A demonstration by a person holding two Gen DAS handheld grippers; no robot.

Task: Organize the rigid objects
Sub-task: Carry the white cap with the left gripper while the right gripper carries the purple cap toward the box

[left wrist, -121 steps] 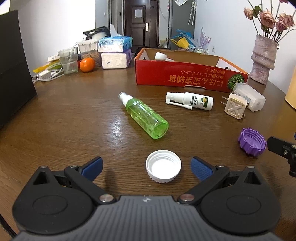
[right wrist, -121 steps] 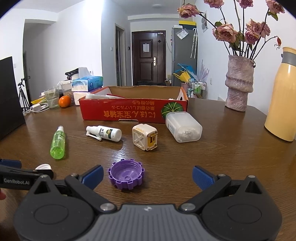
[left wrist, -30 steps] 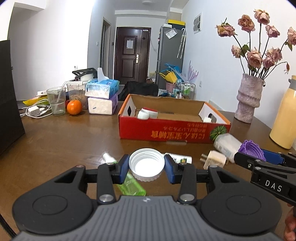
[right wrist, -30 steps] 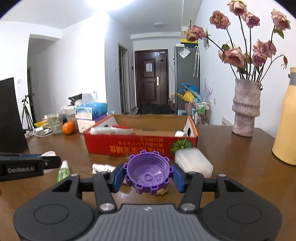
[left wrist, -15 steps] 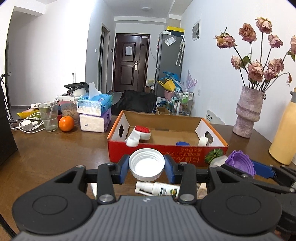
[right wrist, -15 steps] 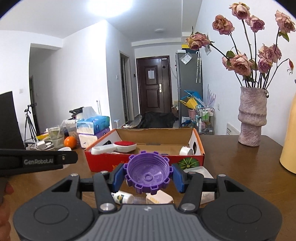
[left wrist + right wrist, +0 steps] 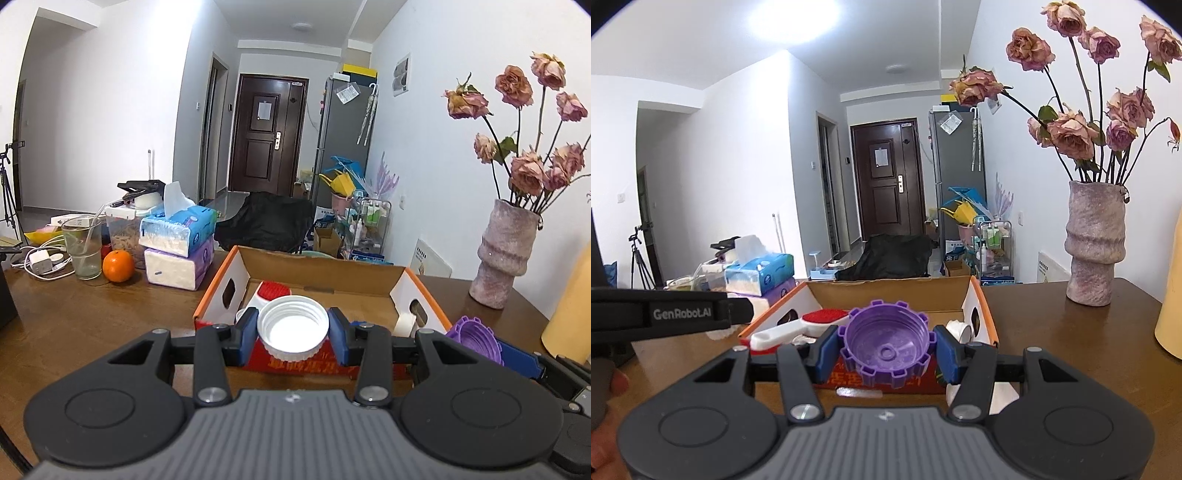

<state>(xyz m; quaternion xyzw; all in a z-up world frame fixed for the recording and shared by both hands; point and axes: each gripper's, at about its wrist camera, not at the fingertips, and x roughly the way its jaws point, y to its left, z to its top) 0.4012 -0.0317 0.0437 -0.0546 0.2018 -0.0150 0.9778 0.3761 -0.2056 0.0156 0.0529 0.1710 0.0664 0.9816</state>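
Note:
My left gripper [image 7: 293,334] is shut on a white screw cap [image 7: 293,326], held in the air just before the near wall of the red cardboard box [image 7: 325,284]. My right gripper [image 7: 887,349] is shut on a purple toothed cap [image 7: 887,341], also lifted and facing the same box [image 7: 894,291]. In the left wrist view the purple cap [image 7: 474,338] shows at the right, level with the white one. Inside the box lie a white brush with a red head [image 7: 798,326] and a small white roll [image 7: 958,328].
Tissue packs [image 7: 177,236], an orange [image 7: 118,266] and a glass [image 7: 82,245] stand at the table's far left. A pink vase with dried roses [image 7: 506,254] and a yellow flask [image 7: 570,306] stand at the right. A white container [image 7: 955,393] lies below the right gripper.
Both grippers have risen and advanced toward the box with their caps; the box looms larger and its inside shows. The bottles on the table have dropped out of sight under the grippers.

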